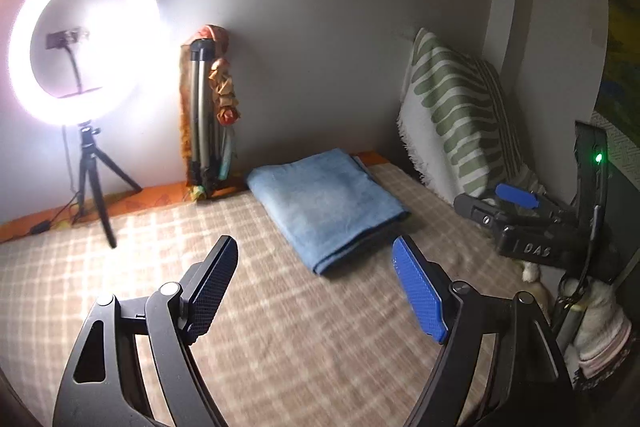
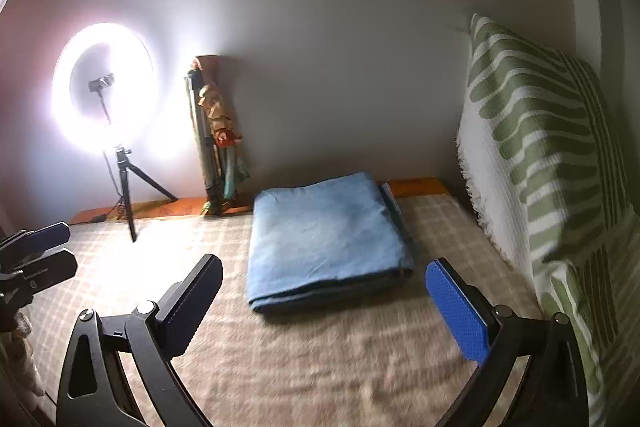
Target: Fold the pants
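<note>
The blue pants (image 1: 324, 205) lie folded into a flat rectangle on the checked beige bed cover (image 1: 260, 307), near the far wall. They also show in the right wrist view (image 2: 324, 239). My left gripper (image 1: 316, 255) is open and empty, held above the cover just in front of the pants. My right gripper (image 2: 324, 275) is open and empty, its jaws wide on either side of the near edge of the pants, apart from them. The right gripper (image 1: 516, 203) shows at the right of the left wrist view. The left gripper (image 2: 48, 251) shows at the left edge of the right wrist view.
A lit ring light on a small tripod (image 1: 80, 39) stands at the back left. A folded tripod wrapped in cloth (image 1: 208, 115) leans on the wall. A green and white patterned pillow (image 2: 540, 155) stands against the right side. An orange strip (image 2: 416, 187) runs along the wall.
</note>
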Available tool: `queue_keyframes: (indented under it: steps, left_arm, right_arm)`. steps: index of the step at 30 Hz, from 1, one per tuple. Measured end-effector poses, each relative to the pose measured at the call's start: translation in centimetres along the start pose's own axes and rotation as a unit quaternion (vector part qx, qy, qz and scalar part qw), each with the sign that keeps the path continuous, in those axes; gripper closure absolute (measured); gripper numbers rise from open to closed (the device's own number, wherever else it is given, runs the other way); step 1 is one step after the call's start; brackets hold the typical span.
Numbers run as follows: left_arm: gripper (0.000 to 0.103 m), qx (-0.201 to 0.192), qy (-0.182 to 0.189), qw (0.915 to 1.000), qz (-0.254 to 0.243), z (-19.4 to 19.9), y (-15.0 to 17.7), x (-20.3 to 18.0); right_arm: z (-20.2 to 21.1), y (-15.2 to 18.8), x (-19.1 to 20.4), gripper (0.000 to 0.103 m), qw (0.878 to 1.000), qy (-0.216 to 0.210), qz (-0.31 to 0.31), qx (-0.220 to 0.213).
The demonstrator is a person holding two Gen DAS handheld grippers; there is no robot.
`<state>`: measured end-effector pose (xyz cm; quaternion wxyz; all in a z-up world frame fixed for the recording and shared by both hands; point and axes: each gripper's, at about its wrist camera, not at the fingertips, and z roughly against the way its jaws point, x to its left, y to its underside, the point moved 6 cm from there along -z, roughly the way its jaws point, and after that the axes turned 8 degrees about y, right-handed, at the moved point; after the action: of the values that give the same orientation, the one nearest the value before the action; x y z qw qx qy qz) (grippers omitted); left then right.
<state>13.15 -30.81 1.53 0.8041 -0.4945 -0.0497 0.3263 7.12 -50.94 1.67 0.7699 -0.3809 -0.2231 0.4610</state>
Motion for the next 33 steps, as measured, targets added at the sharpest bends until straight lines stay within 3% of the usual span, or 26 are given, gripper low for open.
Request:
queue_keyframes:
  steps: [15, 20, 33]
  left_arm:
    - [0.017, -0.012, -0.031, 0.9994, 0.014, 9.3, 5.8, -4.9]
    - [0.003, -0.023, -0.038, 0.9989, 0.011, 11.8, 7.4, -5.6]
    - [0.001, -0.027, -0.046, 0.9984, -0.018, 16.4, 10.6, -6.0]
  right_arm:
    - [10.9, 6.5, 2.9, 0.0, 0.999, -0.003, 0.028, -0.017]
    - [14.8, 7.9, 4.3, 0.0, 0.999, -0.003, 0.036, -0.031]
    - [20.1, 11.7, 7.3, 0.0, 1.0, -0.005, 0.014, -0.027]
